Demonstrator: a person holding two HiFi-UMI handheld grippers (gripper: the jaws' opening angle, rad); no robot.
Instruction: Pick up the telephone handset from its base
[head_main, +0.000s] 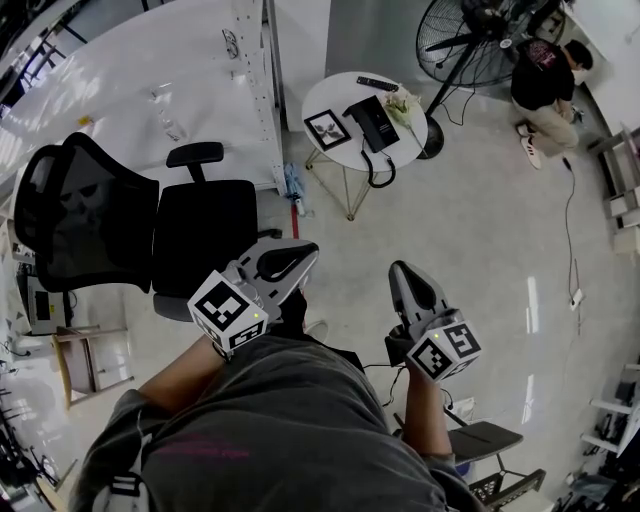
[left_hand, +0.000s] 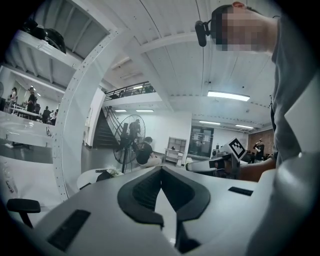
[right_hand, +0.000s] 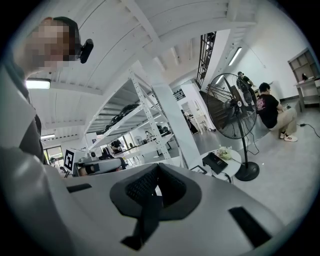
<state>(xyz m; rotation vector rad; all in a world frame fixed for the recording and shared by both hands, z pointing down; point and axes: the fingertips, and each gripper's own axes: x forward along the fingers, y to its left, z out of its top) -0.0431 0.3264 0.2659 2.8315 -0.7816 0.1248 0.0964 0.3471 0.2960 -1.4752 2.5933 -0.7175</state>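
— How far along is the task judged to be?

— Nothing of it is seen to be done. The handset (head_main: 361, 120) is found on its base (head_main: 382, 126), on the small round worktop (head_main: 330, 95) at the far side of the floor (head_main: 470, 220), well apart from both tongs.

— How are the tongs held?

— The left tongs (head_main: 303, 250) are pressed together at the tips, and nothing is seen between them in the left gripper view. The right tongs (head_main: 398, 270) are pressed together likewise, with nothing pinched. Both are held near, side by side, and pointed roughly toward the far worktop.

— What else is laid on that worktop?

— A frame (head_main: 328, 128) is set just left of the base and a remote (head_main: 377, 83) beyond it. A cord (head_main: 378, 172) is draped from the base over the near edge.

— Can handset and base be told apart?

— Barely; at this range they are read as one black block.

— What is left, then?

— All of it, by judgement. The floor has to be crossed, one pair of tongs spread and closed round the handset, and the handset raised clear of the base. The chair (head_main: 200, 235) at the near left is not thought to be in the way. The cord should be allowed for, since the base could be dragged by it.
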